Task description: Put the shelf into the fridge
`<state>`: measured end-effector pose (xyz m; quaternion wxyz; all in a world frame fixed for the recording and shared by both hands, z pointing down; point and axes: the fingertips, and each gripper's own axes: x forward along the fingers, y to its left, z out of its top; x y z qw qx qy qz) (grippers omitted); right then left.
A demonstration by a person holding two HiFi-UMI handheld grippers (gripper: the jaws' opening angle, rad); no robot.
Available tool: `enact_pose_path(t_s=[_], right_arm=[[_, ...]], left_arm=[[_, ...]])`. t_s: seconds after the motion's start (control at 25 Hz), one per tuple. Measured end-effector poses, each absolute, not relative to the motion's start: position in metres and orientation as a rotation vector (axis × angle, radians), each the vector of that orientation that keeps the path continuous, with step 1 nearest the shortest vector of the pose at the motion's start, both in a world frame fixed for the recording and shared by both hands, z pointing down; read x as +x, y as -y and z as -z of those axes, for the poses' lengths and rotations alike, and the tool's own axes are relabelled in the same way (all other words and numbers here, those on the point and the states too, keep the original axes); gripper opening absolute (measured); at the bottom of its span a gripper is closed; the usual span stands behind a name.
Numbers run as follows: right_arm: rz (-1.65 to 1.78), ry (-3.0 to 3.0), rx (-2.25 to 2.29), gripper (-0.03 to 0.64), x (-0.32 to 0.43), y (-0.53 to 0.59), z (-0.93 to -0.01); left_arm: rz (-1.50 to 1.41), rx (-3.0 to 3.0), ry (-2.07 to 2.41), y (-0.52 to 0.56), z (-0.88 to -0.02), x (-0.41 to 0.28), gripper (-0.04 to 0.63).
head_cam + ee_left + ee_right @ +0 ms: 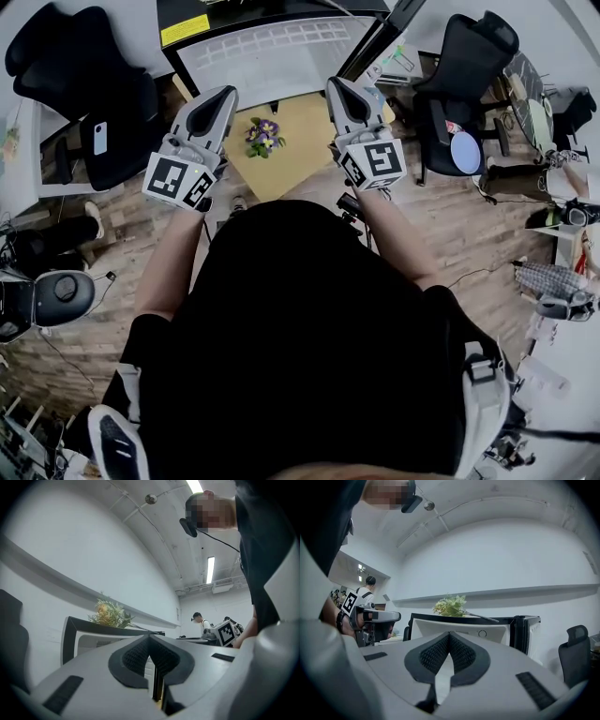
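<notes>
The black fridge (171, 21) stands ahead of me with its door (380, 37) swung open to the right, showing a white interior (459, 626). A white gridded panel (281, 42) shows in the opening; I cannot tell whether it is the shelf. My left gripper (225, 91) and right gripper (335, 82) are held side by side at waist height, pointing at the fridge and apart from it. Both are shut with nothing between the pads (140, 656) (461, 653). The fridge frame (70, 634) also appears in the left gripper view.
A small bunch of flowers (263, 136) lies on a yellow wooden surface (300, 122) between the grippers. Black office chairs stand at the left (94, 84) and right (464, 66). Cluttered desks line the right edge. Another person (199, 620) stands far off.
</notes>
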<state>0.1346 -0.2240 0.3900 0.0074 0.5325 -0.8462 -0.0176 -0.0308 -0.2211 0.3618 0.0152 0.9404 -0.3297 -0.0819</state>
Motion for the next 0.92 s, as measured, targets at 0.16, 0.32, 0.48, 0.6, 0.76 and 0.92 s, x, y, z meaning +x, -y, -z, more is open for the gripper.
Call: enact_pose_path(t_s=[0.16, 0.32, 0.48, 0.6, 0.76, 0.92], right_arm=[[0.059, 2.643, 1.662, 0.014, 0.137, 0.225, -0.392], [0.049, 2.637, 1.663, 0.014, 0.139, 0.226, -0.394], [0.039, 2.634, 1.658, 0.014, 0.141, 0.224, -0.398], [0.030, 2.631, 1.664, 0.014, 0.144, 0.225, -0.400], [0.017, 2.630, 1.681, 0.014, 0.150, 0.227, -0.400], [0.015, 2.630, 1.690, 0.014, 0.153, 0.228, -0.400]], left_arm=[[0.250, 2.925, 1.028, 0.222, -0.364, -0.031, 0.018], [0.246, 2.924, 1.029, 0.223, -0.364, -0.030, 0.018], [0.243, 2.925, 1.035, 0.223, -0.364, -0.030, 0.018], [0.240, 2.923, 1.042, 0.224, -0.365, -0.030, 0.018], [0.233, 2.919, 1.050, 0.225, -0.366, -0.030, 0.018], [0.231, 2.912, 1.051, 0.225, -0.369, -0.029, 0.018]])
